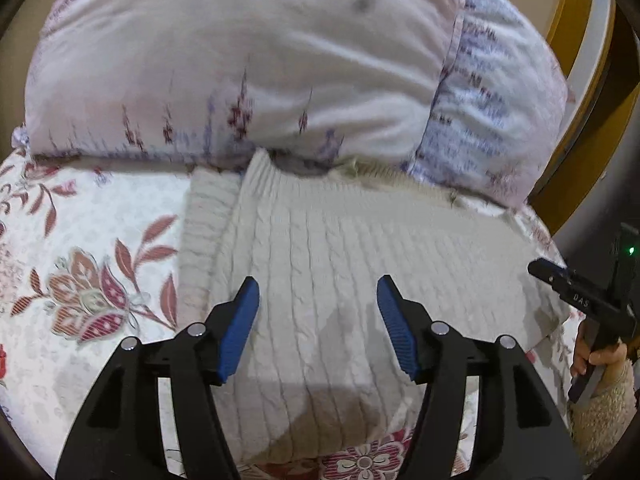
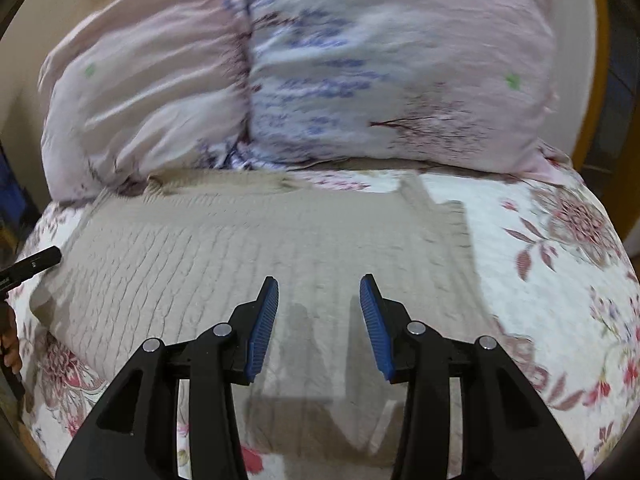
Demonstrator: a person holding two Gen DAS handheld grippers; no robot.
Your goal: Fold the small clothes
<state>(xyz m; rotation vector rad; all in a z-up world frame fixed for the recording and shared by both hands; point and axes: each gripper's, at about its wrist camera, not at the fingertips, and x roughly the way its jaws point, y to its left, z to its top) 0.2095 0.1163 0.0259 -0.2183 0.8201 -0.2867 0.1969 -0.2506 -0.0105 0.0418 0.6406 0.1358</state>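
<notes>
Hovering above the cream knit sweater (image 1: 320,264), left hand-held gripper (image 1: 318,320) and right hand-held gripper (image 2: 319,316) both wide, empty. Spread flat beneath on the bed (image 2: 560,280), ready for folding. Pillows (image 1: 240,60) just beyond the collar.

I see a cream cable-knit sweater (image 1: 320,248), thick, ribbed and matt, lying on a quilted cotton bedspread (image 1: 80,240) with a printed floral pattern and a slightly stitched texture. The pillows (image 1: 240,60) behind look like smooth, faintly sheeny cloth. My left hand-held gripper (image 1: 318,320) is matt black plastic with ridged blue rubbery pads (image 1: 240,324) and shiny metal pins; the right hand-held gripper (image 2: 319,320) looks the same. The headboard (image 1: 576,40) is glossy wood.
</notes>
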